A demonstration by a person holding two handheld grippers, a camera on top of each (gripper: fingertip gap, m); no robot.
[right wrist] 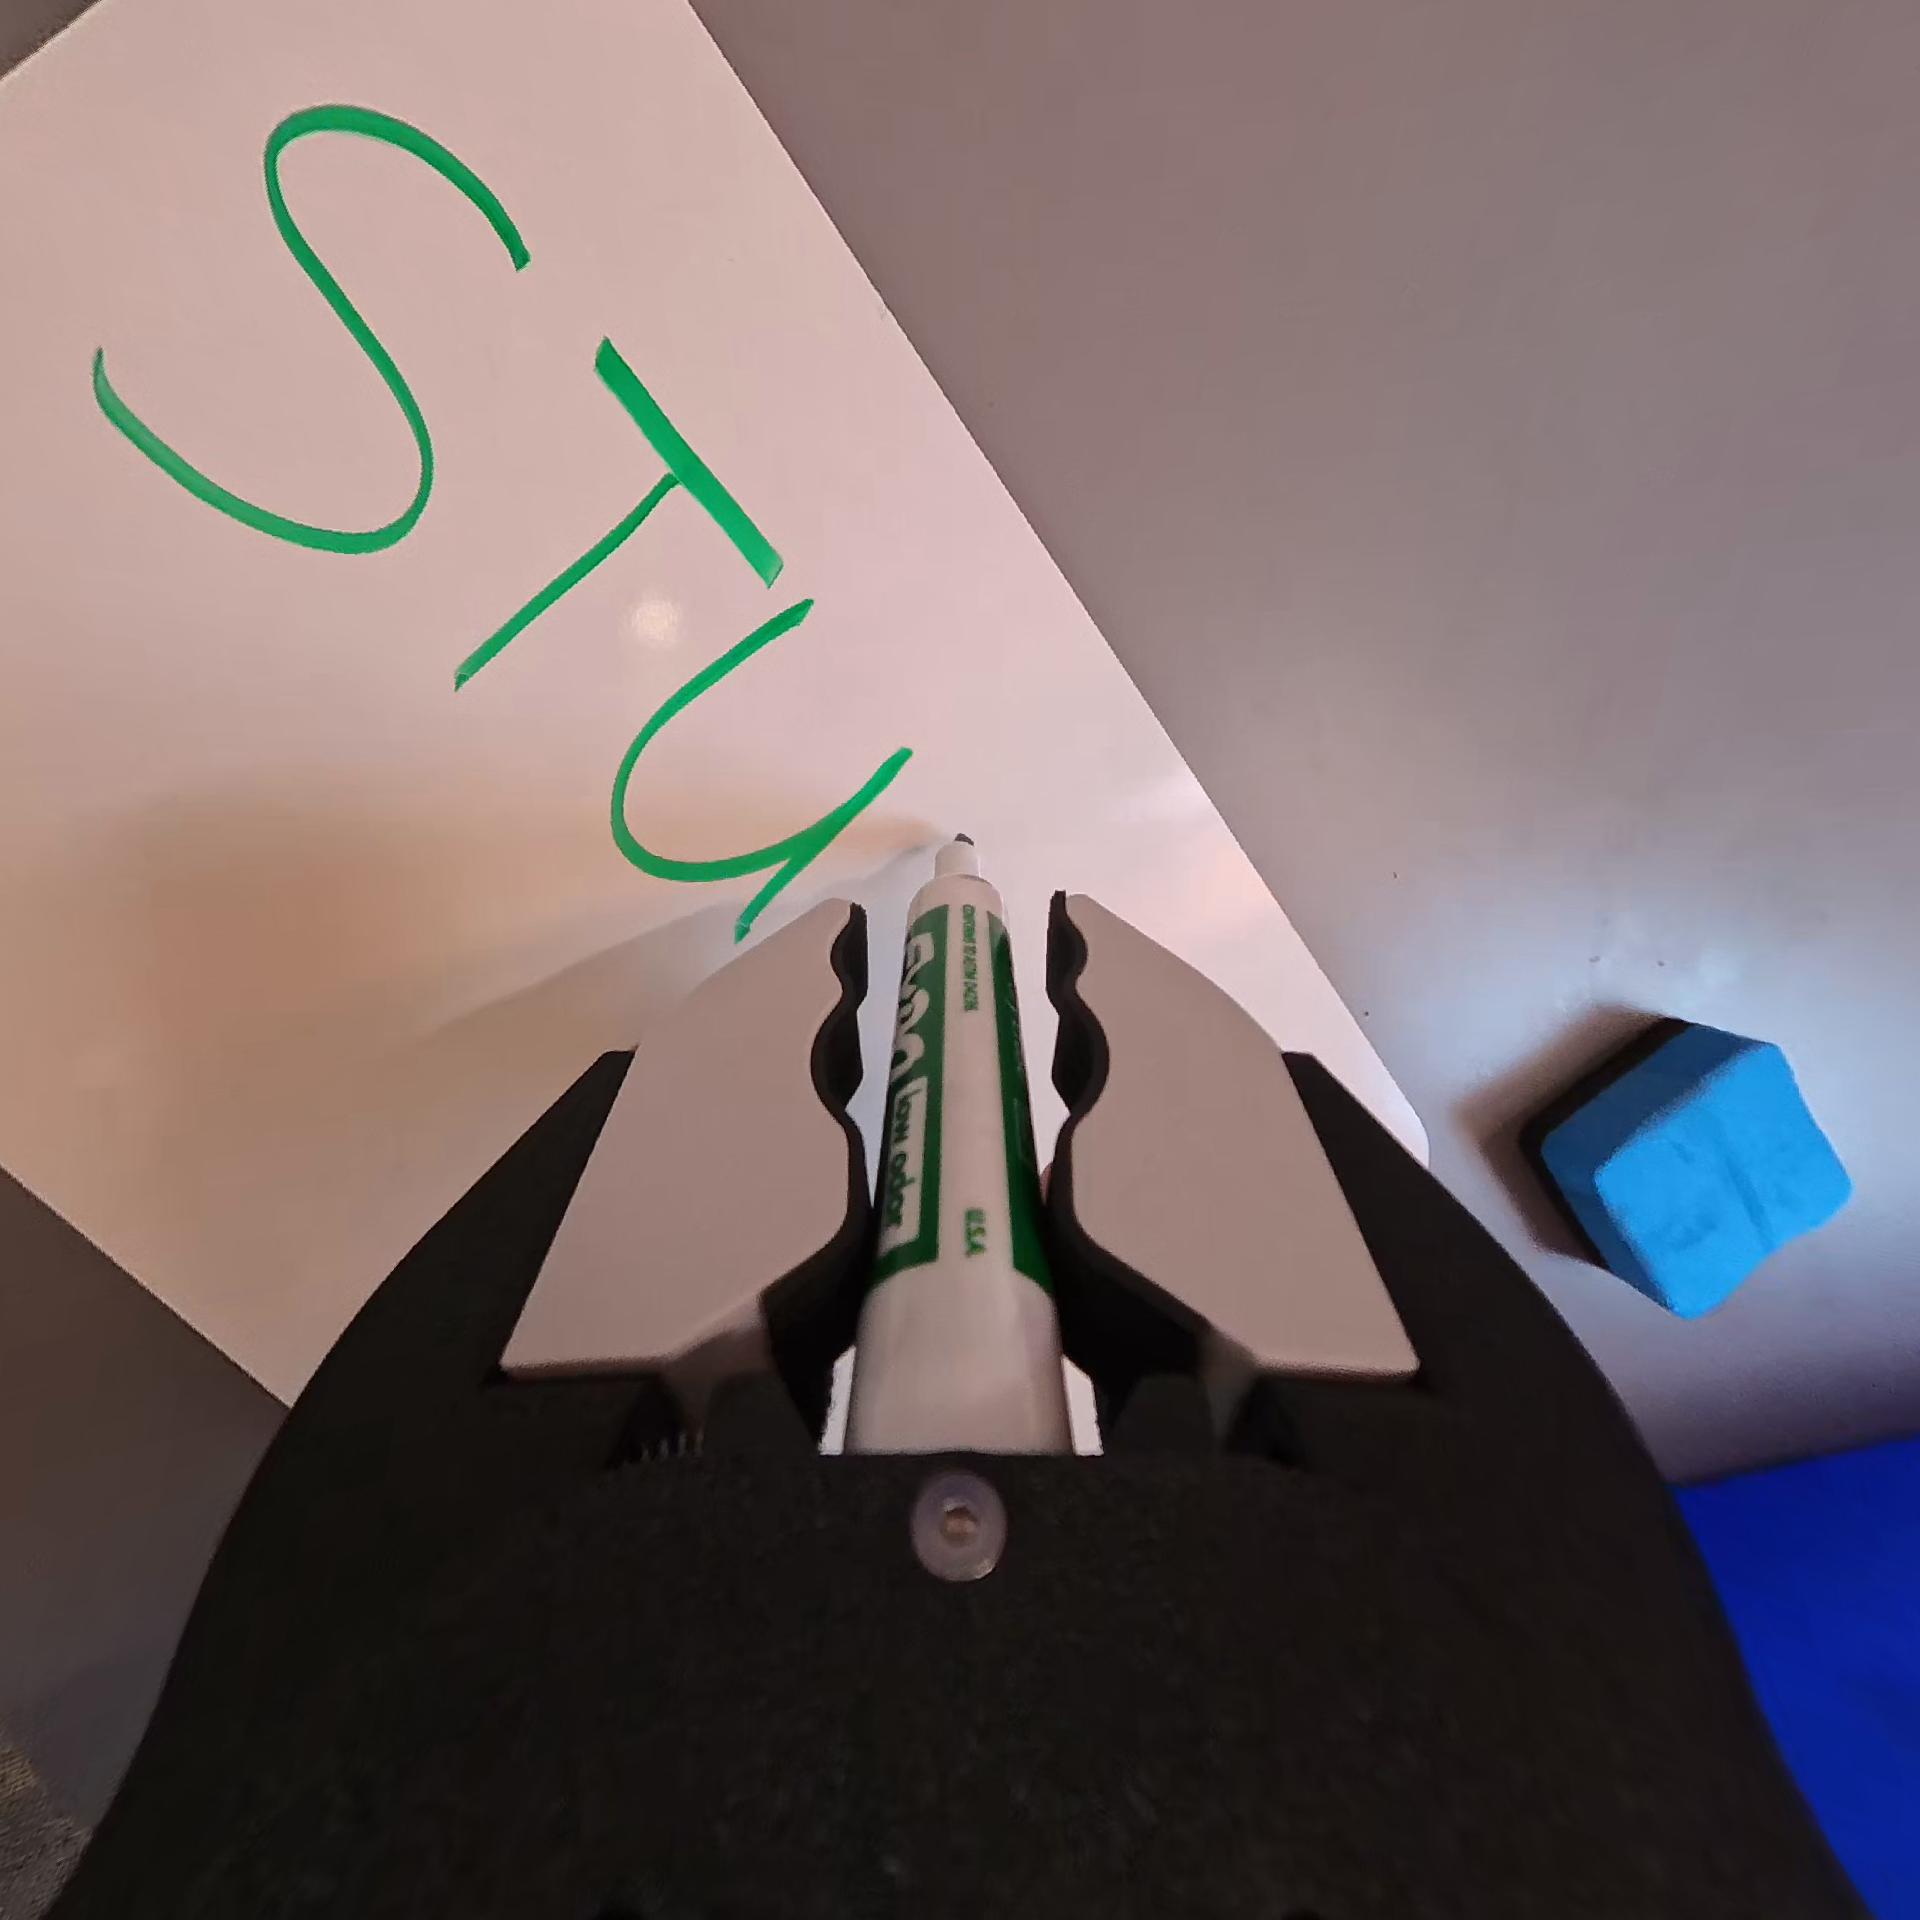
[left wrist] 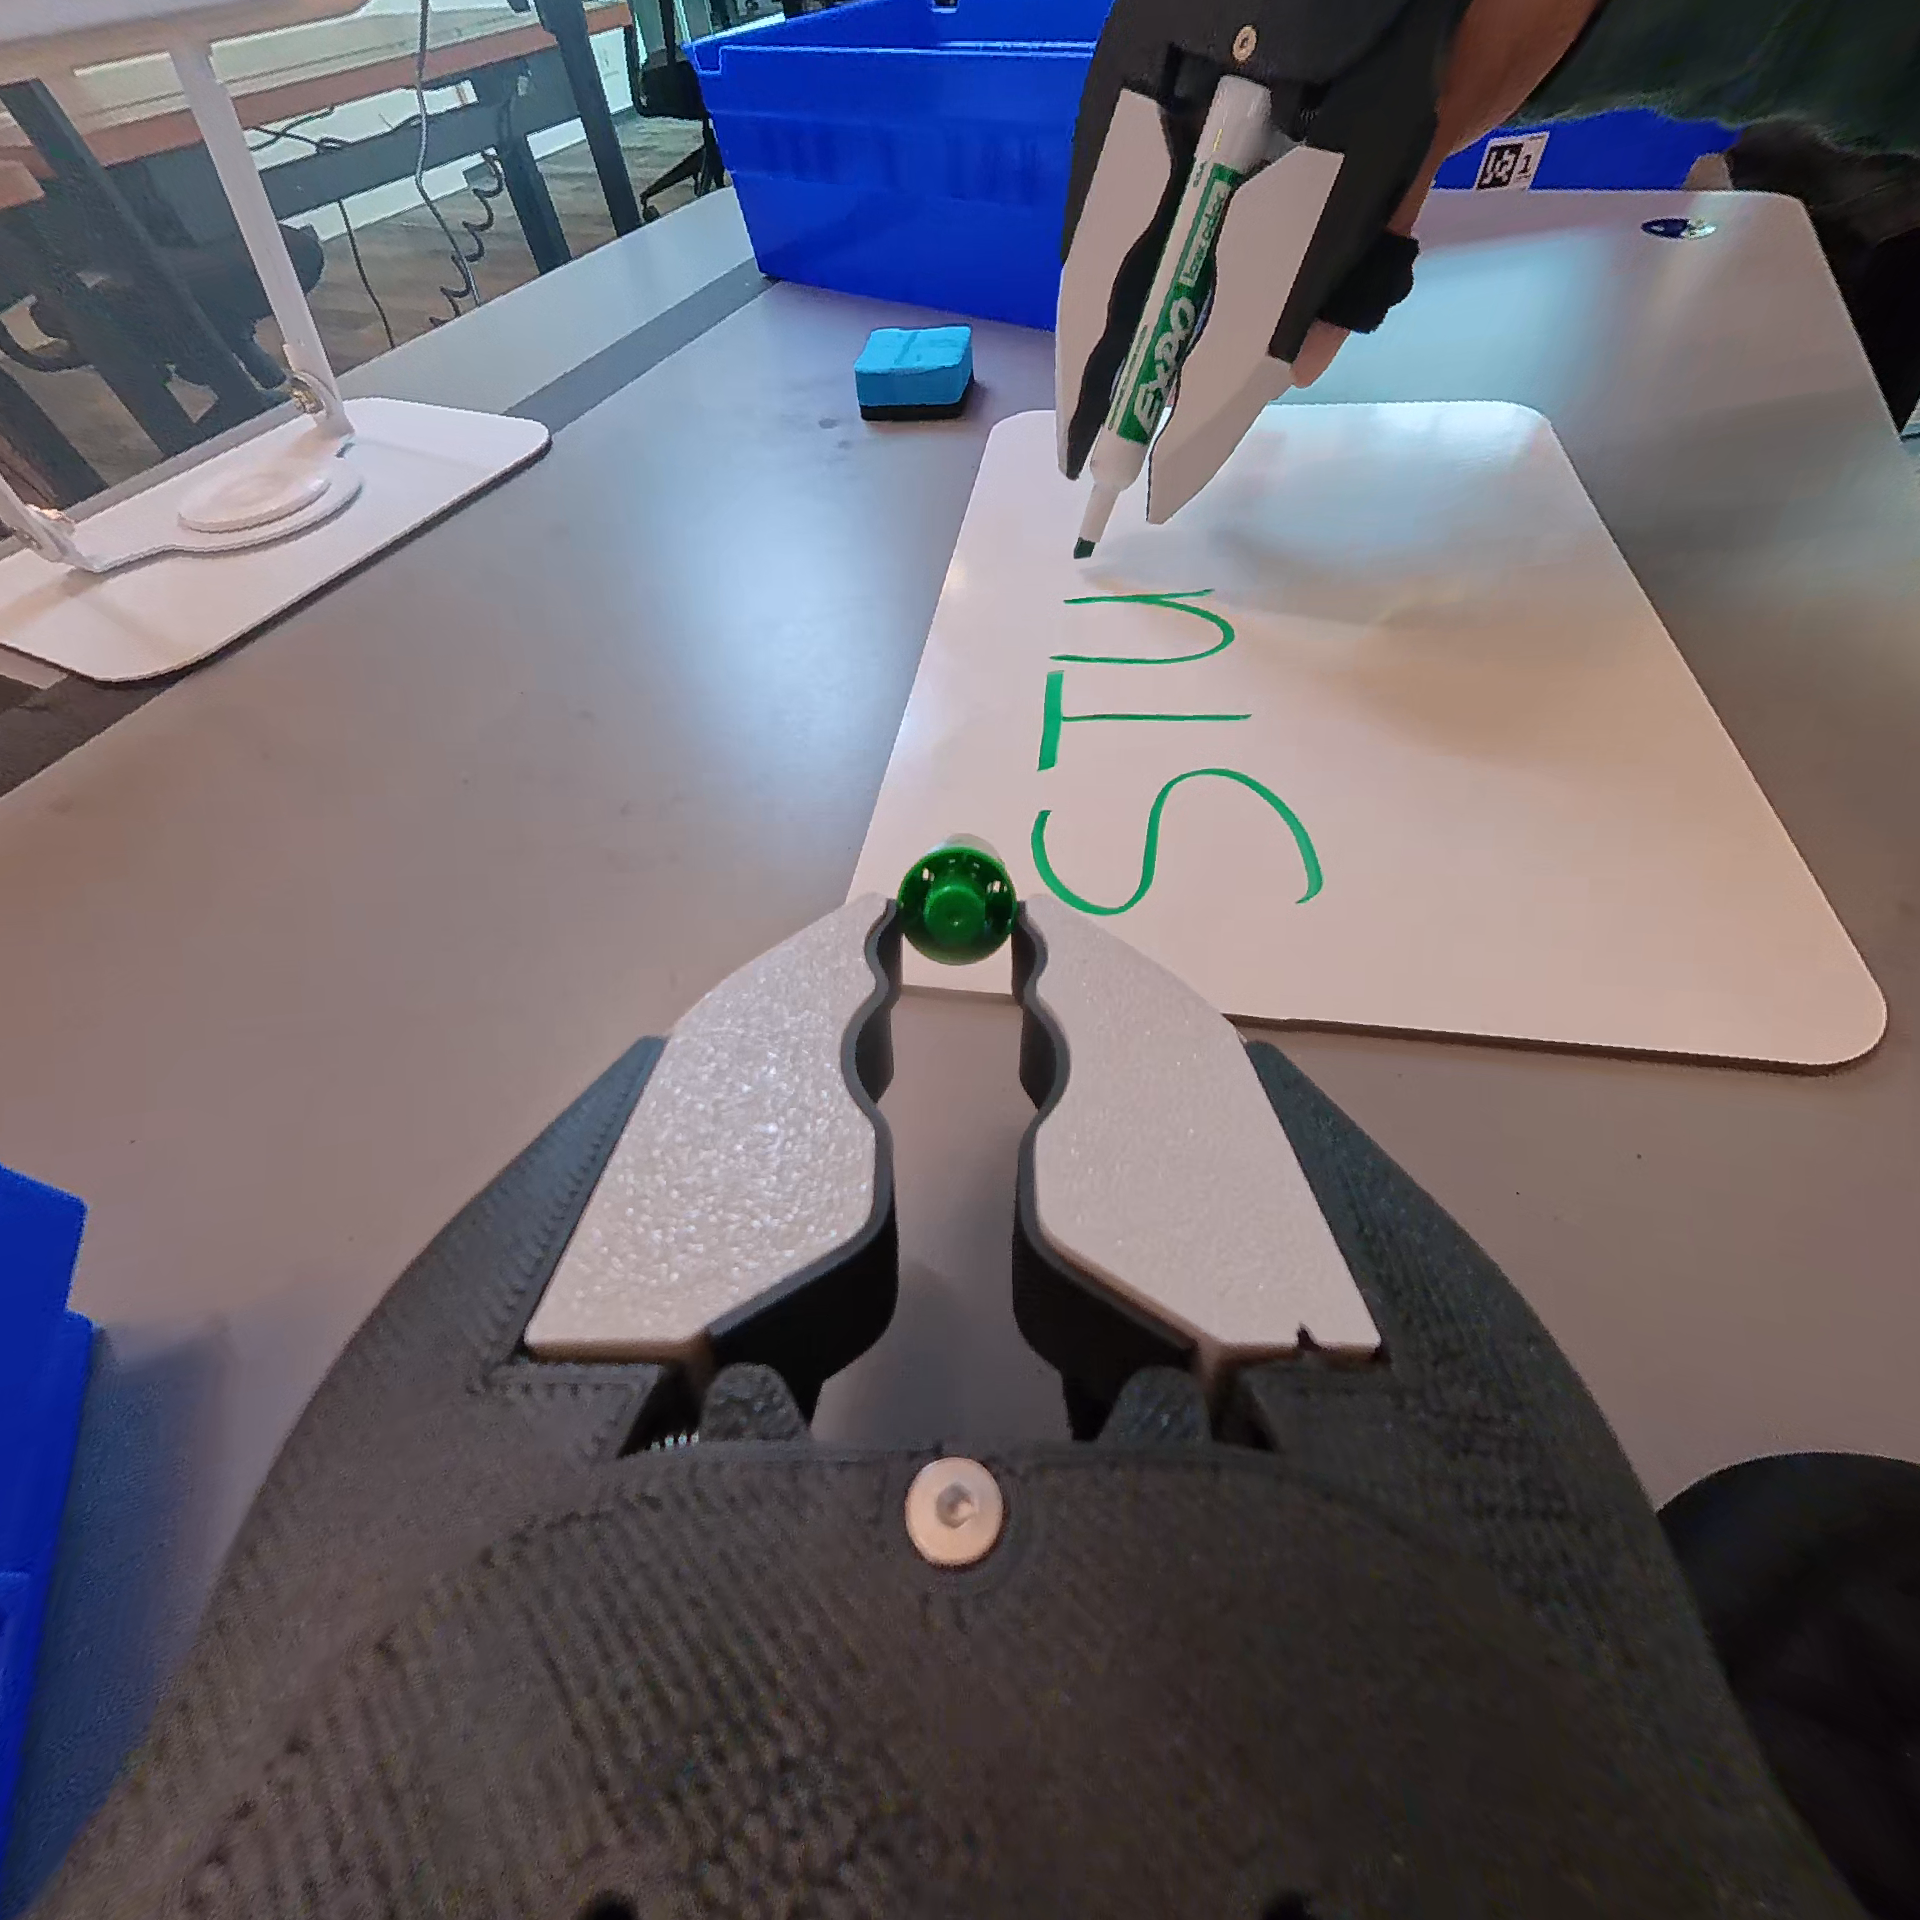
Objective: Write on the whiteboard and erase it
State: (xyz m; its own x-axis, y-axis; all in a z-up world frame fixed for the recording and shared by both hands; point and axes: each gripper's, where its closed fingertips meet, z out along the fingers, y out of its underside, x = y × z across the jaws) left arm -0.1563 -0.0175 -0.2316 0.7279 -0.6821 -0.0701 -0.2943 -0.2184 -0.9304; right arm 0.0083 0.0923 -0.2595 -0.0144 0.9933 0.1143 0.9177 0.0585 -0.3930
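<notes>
1. Two grippers are in play, both black ribbed plastic with pale grey, grainy finger plates and wavy black pads.
2. The left gripper [left wrist: 956, 914] pinches one green pen cap [left wrist: 954, 906] right at its fingertips, round open end facing the camera, both pads pressed on its sides. It hangs over the near corner of the whiteboard [left wrist: 1507, 831].
3. The right gripper [right wrist: 956, 904] clamps one marker [right wrist: 961, 1091] deep between its fingers, a white barrel with a green printed label. The fingertips stand clear of the barrel out front, and the grip sits farther back.
4. The marker's dark tip is down at the board surface, just past the last green stroke.
5. One whiteboard, flat, glossy, with rounded corners, lies on the smooth grey table [left wrist: 416, 831]. It carries three large hand-drawn green characters [left wrist: 1164, 748].
6. One eraser [left wrist: 914, 369], a soft blue foam block on a black base, sits on the table just beyond the board's far corner.
7. One blue plastic bin [left wrist: 883, 156] stands behind it, and one white stand [left wrist: 312, 447] with a flat base sits off to the left.
</notes>
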